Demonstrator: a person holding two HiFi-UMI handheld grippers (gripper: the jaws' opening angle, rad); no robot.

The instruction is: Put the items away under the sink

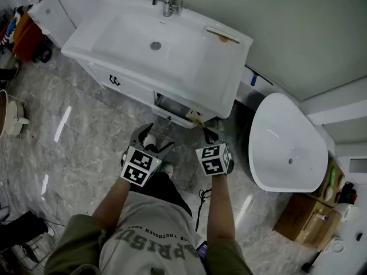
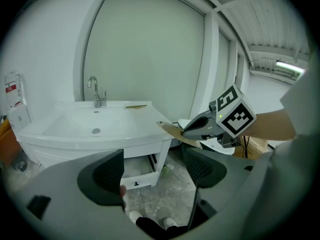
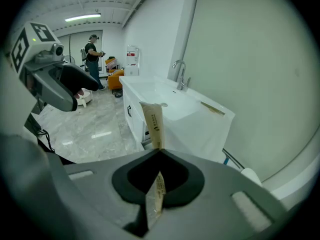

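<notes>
The right gripper (image 3: 159, 151) pinches a slim tan paper packet (image 3: 153, 124) in closed jaws, aimed at the open white drawer (image 2: 136, 183) under the white sink (image 1: 155, 44) — probably to drop it in — while the left gripper (image 2: 155, 171) has its jaws spread wide, empty.

Counter (image 1: 229, 62): plain white, basin same white. Faucet (image 1: 165, 2): shiny chrome.
Packet (image 3: 152, 121) in right tongs (image 3: 159, 151): pale tan, dark print down face.
Second packet (image 1: 222, 35), counter's back right corner: same tan.
Left tongs (image 2: 155, 171), right tongs: grey bodies, black pads.
Marker cubes (image 1: 140, 166): white, black square pattern.
Floor (image 1: 74, 136): glossy grey marble veining.
Oval tub (image 1: 287, 148): white.
Cardboard box (image 1: 301, 219): brown.
Sleeves (image 1: 74, 239): olive.
Shirt (image 1: 152, 234): light grey, dark lettering.
</notes>
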